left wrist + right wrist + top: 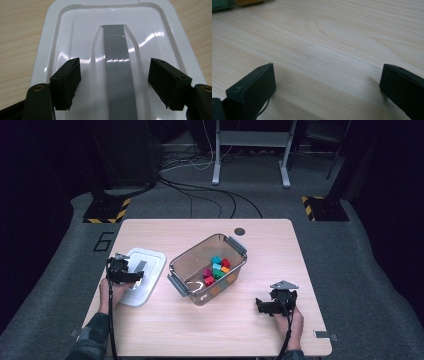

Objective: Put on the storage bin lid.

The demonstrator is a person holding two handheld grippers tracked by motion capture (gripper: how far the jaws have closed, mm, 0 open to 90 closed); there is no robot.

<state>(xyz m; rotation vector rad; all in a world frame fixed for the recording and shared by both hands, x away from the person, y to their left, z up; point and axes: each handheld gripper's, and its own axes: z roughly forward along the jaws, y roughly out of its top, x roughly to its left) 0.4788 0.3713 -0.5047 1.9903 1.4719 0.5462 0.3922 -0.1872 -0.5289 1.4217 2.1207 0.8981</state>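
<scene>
Hovering over the white lid (pixel 117 50) with the left gripper (pixel 113 82), jaws spread wide to either side of the grey handle strip (pixel 117 72) that runs straight ahead between them. Straddling that raised strip looks deliberate: lining up for a pinch across the handle, probably to lift the lid toward the clear storage box (pixel 208 268) sitting off to this gripper's right. Not yet touching anything, as far as can be judged; jaw pads sitting just above the glossy plastic, contact hard to call from this angle.

Lying flat on the wooden table (pixel 210 330), that lid, directly under the left gripper (pixel 122 270) in the high view, with the box just beside it and its grey latches swung outward. Resting inside the box: a small heap of coloured blocks (pixel 216 270), red, teal, green, orange, magenta, piled toward the far side.

Waiting well apart on the other side, the right gripper (pixel 272 305), jaws parted and empty, pointing low across bare wood (pixel 324 50), likely parked to keep clear of the box.

Getting cut off at the bottom of the left gripper view: the near end of the lid and handle. Glare washing out the lid's ridges. Block count too small and blurred to settle.
</scene>
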